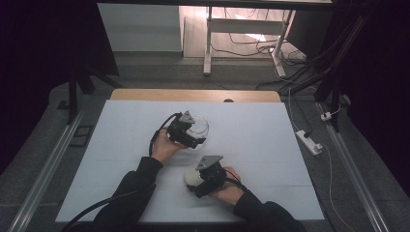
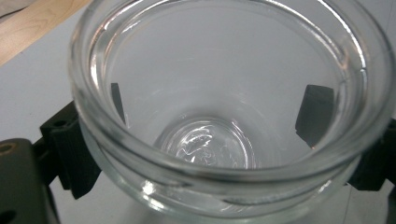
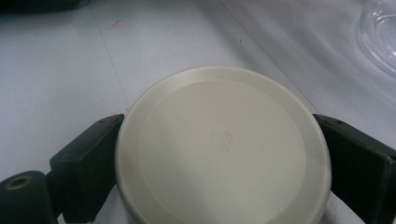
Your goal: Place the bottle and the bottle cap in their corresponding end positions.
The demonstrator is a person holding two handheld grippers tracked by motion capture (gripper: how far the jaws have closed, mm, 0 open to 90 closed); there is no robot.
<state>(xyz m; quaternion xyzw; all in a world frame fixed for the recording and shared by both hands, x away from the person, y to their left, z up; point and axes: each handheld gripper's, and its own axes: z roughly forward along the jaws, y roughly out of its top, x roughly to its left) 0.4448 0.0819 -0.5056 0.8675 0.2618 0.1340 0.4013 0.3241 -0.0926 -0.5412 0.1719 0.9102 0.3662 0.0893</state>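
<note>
Landmark: glass jar (image 1: 198,127), standing on the white table cover (image 1: 270,145); all places below are given relative to it.

Right gripper (image 1: 209,180): nearest the person, on the near side of the glass jar and slightly to its right, well clear of it. Its jaws are clamped on opposite edges of the cream lid (image 3: 223,148).

Cream lid: a flat round disc, held between the right gripper's jaws; in the right gripper view its broad face is toward the camera, with a small embossed mark at centre. Its short axis runs through that face. The jar's rim (image 3: 380,42) shows at the upper right of that view, so the jar lies ahead and to one side of the lid.

Left gripper (image 1: 186,130): against the jar's left side. Its jaws grip the jar wall from both sides, seen through the glass as dark pads (image 2: 315,114).

Glass jar: farther from the person than the lid, empty, mouth open. Its long axis runs from base to mouth; in the left gripper view the mouth faces the camera, so it seems tilted, though how far cannot be told.

Deciding relation: lid near, jar mouth far and slightly left of it. Judged next step: carry the lid forward and seat it on the mouth.
</note>
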